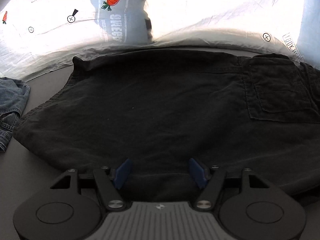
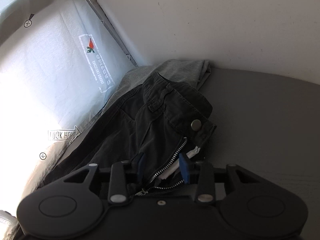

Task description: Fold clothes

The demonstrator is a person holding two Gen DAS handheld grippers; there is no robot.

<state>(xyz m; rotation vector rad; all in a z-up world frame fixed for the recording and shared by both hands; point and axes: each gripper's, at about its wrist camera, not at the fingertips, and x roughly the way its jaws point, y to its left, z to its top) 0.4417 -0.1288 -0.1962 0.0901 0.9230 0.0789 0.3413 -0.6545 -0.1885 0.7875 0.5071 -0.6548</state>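
Note:
A pair of black shorts [image 1: 152, 108] lies spread flat on the grey surface, back pocket [image 1: 280, 92] at the right. My left gripper [image 1: 160, 172] is open, its blue fingertips [image 1: 123, 172] resting low over the near edge of the shorts. In the right wrist view the waistband end of the shorts [image 2: 160, 116] shows, with a metal button [image 2: 196, 124] and an open zipper [image 2: 172, 160]. My right gripper [image 2: 163, 168] is open, its blue fingers straddling the zipper fly.
A blue denim garment [image 1: 10, 108] lies at the left edge. A grey garment [image 2: 176, 70] lies under the waistband by the wall [image 2: 220, 20]. A white printed sheet [image 1: 220, 10] with carrot logos lies beyond the shorts. Grey surface [image 2: 260, 120] stretches to the right.

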